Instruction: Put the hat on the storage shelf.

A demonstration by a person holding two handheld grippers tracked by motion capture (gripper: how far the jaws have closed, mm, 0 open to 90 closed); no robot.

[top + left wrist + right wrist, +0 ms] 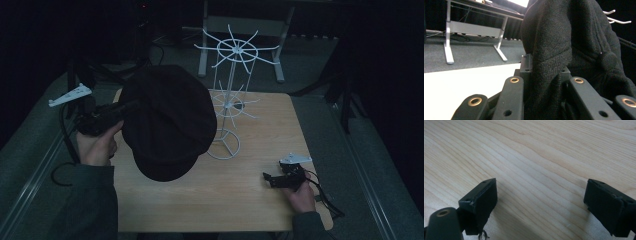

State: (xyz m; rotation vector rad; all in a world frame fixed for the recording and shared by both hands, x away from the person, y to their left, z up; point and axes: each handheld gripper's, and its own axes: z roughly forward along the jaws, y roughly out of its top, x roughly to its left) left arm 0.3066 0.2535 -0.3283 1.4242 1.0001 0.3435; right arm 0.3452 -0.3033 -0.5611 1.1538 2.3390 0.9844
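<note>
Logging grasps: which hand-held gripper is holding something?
The left hand-held gripper, shut on the black cap; the right hand-held gripper is open over bare table.

The high view is dim and underexposed, its surroundings sinking into near black beyond the counter [260,200] edges. The right gripper view is far brighter, with soft shadows under the jaws (slightly blurred up close). In the left gripper view the counter glares white.

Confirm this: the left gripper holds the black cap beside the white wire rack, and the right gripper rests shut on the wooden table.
Not shut. The right gripper view shows the right gripper with jaws wide apart over bare wooden table. The left gripper does clamp the black cap beside the white wire rack.
</note>
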